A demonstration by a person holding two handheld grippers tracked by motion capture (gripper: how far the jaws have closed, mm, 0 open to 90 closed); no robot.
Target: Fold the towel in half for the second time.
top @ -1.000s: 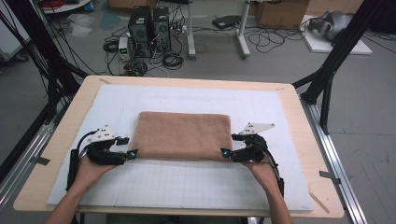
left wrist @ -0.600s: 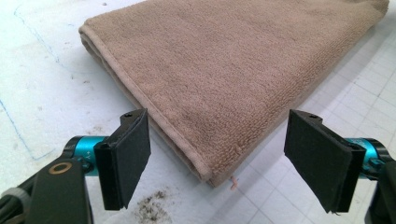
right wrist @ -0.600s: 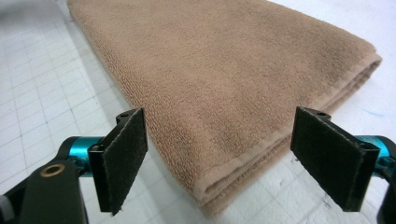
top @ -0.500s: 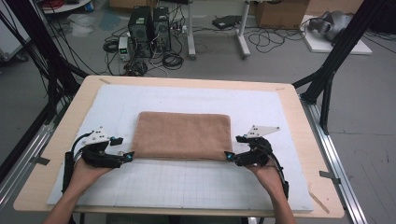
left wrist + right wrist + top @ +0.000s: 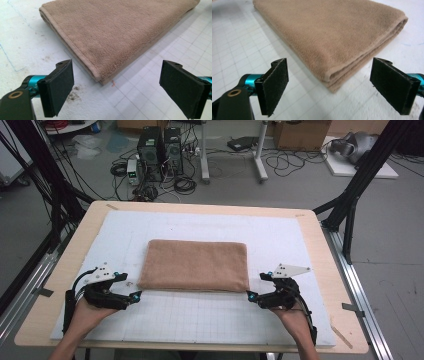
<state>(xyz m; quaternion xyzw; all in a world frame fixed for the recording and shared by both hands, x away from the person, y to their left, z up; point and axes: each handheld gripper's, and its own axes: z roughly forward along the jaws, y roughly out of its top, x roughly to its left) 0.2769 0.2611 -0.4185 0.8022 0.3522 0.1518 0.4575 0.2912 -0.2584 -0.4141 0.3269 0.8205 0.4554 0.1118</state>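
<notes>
While the folded tan terry towel (image 5: 195, 265) lies flat on the white gridded mat (image 5: 200, 315) covering the counter (image 5: 320, 250), a release step is judged complete. The left hand-held gripper (image 5: 134, 296) and right hand-held gripper (image 5: 251, 296) are seen just beside its near corners, jaws having just been opening with nothing between them. Another fold would call for regripping.

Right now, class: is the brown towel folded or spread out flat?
Folded. The brown towel lies as a neat rectangle on the white mat, with stacked layers showing at its near corner.

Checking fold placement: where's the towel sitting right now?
In the high view the folded brown towel lies flat mid-table on the white grid mat, between and just beyond the left gripper and right gripper, both open and clear of its near corners.
</notes>
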